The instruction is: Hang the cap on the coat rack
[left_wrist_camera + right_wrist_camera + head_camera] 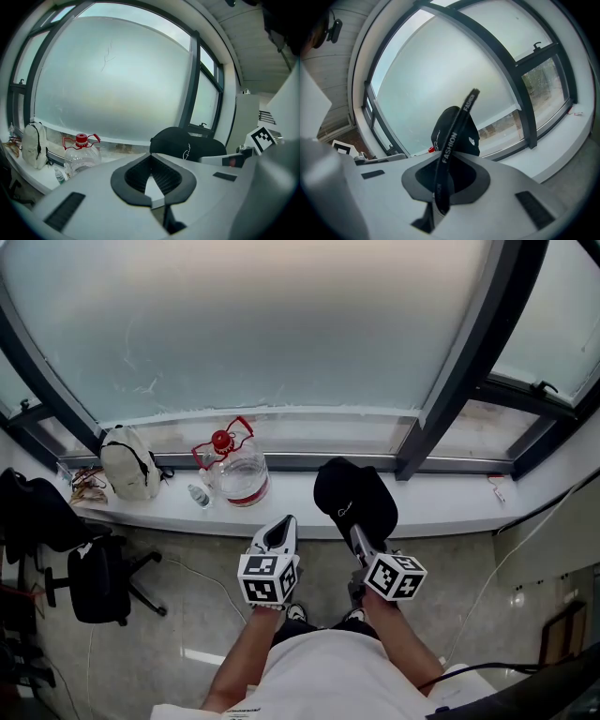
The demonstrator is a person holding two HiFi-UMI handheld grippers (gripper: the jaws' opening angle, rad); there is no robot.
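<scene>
Right gripper (358,538) is clamped on the strap (452,140). The cap (354,495) sits just beyond its tips at 12 o'clock, with the strap running along the jaw line. Left gripper (279,532), at 9 o'clock, has its jaws together on nothing. I can identify no coat rack in any view.

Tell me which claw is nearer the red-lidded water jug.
Left. The left claw sits just right of the jug; the right claw, gripping the black cap, is farther right.

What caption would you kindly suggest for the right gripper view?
Right gripper shut on the black cap's strap, held up before a frosted window.
</scene>
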